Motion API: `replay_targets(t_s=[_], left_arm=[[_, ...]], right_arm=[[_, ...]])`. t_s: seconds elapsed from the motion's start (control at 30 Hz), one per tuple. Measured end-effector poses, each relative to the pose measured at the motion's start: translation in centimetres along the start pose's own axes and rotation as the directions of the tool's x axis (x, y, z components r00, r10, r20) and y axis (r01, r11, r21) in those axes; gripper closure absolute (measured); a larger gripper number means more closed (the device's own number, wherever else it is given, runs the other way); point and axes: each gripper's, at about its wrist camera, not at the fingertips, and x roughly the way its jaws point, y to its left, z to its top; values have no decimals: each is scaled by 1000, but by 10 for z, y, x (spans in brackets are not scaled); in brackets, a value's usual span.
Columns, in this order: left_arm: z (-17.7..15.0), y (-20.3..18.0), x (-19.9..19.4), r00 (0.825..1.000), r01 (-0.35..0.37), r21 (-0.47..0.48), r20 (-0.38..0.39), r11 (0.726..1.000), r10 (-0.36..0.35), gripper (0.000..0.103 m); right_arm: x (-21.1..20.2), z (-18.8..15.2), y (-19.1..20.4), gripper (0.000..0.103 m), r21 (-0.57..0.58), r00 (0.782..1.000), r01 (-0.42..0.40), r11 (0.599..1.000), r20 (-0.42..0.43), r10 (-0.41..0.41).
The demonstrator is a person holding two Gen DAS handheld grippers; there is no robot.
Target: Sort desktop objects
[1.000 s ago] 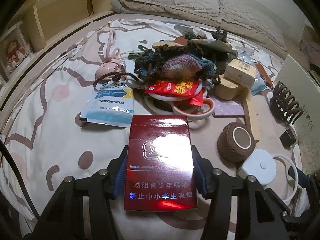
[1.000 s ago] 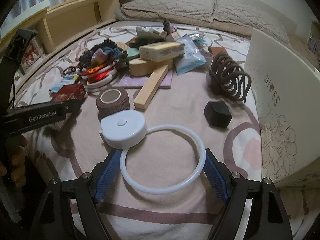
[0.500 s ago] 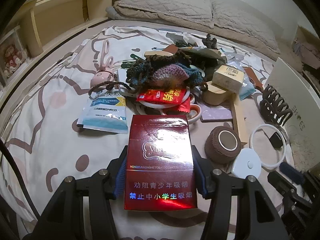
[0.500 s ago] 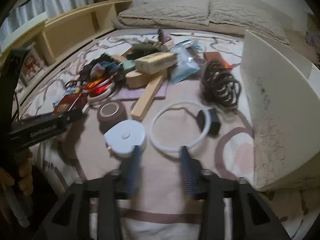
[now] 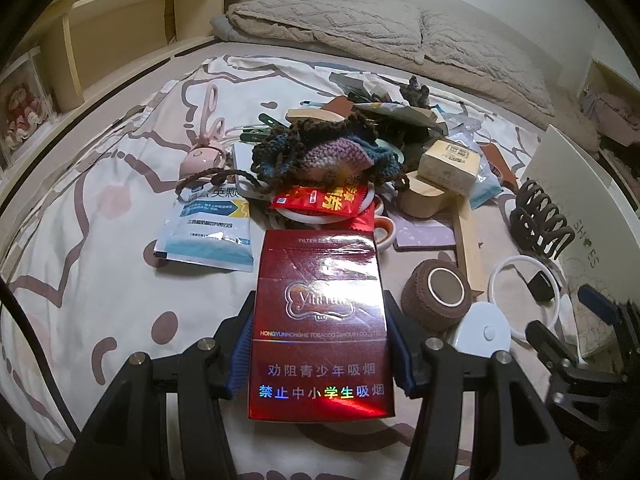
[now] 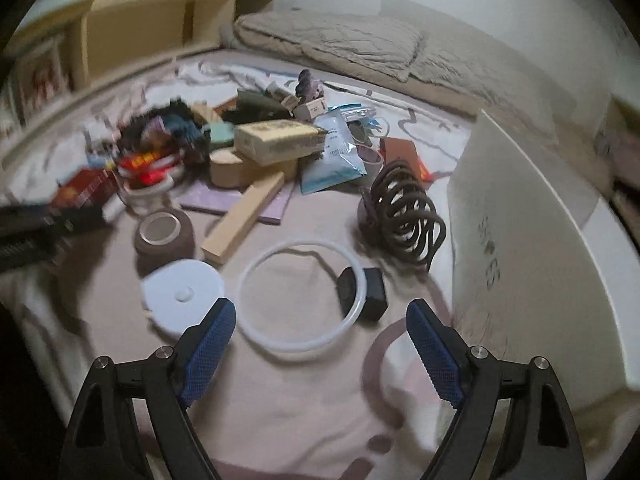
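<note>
Far left: left gripper (image 5: 320, 344) pinching a red pack (image 5: 320, 320) by its long sides, long axis running straight ahead along the fingers, lifted clear of the bedspread (image 5: 80, 280). Beyond it, ahead, the pile: a pouch (image 5: 208, 224), a knit bundle (image 5: 320, 152), a red sachet (image 5: 324, 200). Ahead and right of it: a brown roll (image 5: 436, 296), then a white disc (image 5: 484, 332). Further right: right gripper (image 6: 324, 344), jaws opening, nothing between them. Just ahead of it, nearly centred (slightly left): a white ring (image 6: 300, 296) lying flat, its far right edge across a black block (image 6: 368, 292). Left finger (image 6: 208, 352) beside the disc. Right of the block: a claw clip (image 6: 404, 216), then a white box (image 6: 532, 260). Right hand nearer to the ring by far; probably a short push forward and down to straddle it.
</note>
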Motion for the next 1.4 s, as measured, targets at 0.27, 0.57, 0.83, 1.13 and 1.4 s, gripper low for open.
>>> replay_targets(t_s=[0.27, 0.57, 0.83, 1.13, 1.4], left_arm=[[0, 0, 0, 1000, 2, -2, -1, 1000, -2, 47], [2, -2, 1, 1000, 21, -6, -5, 1000, -21, 47], [3, -1, 0, 999, 34, -19, -4, 999, -34, 47], [4, 0, -1, 999, 35, -20, -4, 999, -35, 47], [4, 0, -1, 999, 34, -21, -6, 999, -35, 47]], right_arm=[[22, 7, -1, 12, -79, 995, -75, 994, -72, 70], [32, 14, 6, 7, -161, 994, -84, 983, -83, 72], [41, 17, 10, 3, -194, 989, -124, 973, -102, 106], [42, 14, 9, 8, -193, 982, -168, 967, -117, 147], [40, 12, 9, 14, -246, 984, -164, 955, -108, 142]])
